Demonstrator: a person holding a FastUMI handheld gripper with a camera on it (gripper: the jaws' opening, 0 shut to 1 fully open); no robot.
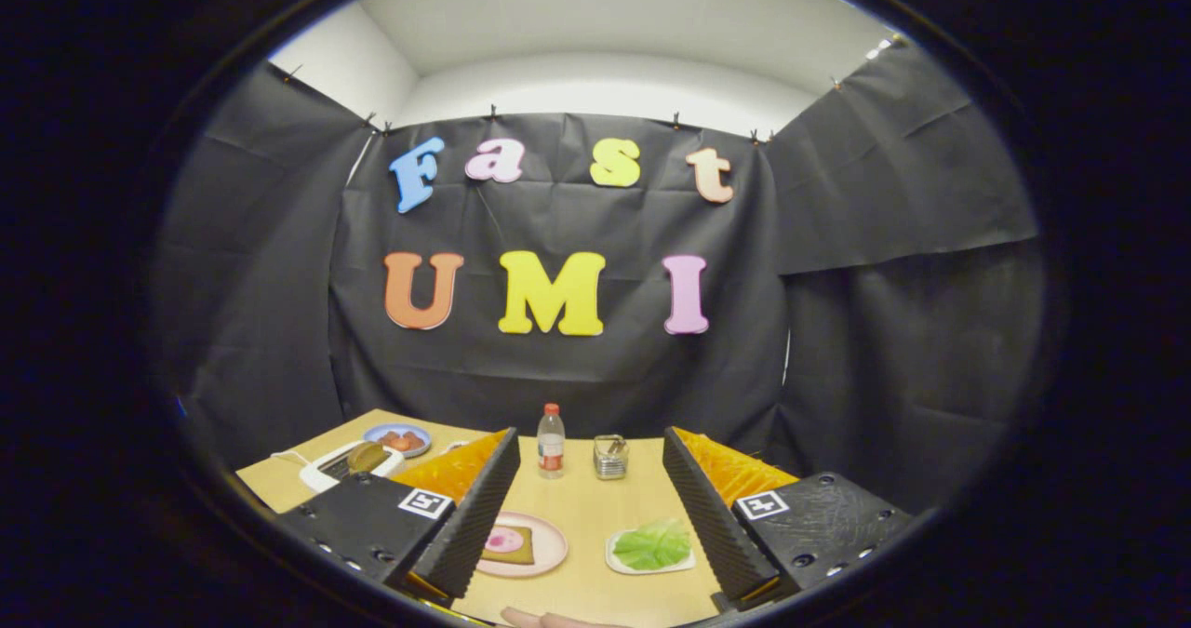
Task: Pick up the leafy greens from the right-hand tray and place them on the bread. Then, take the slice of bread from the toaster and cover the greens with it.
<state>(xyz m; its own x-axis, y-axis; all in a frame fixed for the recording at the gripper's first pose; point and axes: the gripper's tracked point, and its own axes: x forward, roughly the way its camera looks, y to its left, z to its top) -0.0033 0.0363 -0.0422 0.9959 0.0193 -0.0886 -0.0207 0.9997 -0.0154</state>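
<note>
Leafy greens (653, 545) lie flat on a small white tray (616, 563), on the wooden table (595, 507), just inside the right finger and apart from it. We note the gripper (590, 516) held high with its fingers spread wide, nothing between them but open tabletop. Left of the greens, near the left finger, sits a pink plate (551, 554) carrying a slice of bread (512, 546) with a round pink slice of something on top. Further off to the left, beyond the left finger, stands a white toaster (346, 465) with a browned slice (368, 457) poking from its slot, and behind it a blue dish (398, 439) of reddish food. A bottle (551, 440) and a small metal holder (610, 457) stand at the table's far side.

We judge the first step not yet begun: greens untouched. Next move calls for swinging right and descending so both fingers straddle the leaf, then closing gently, as the leaf looks thin and may slip or drag its tray.
</note>
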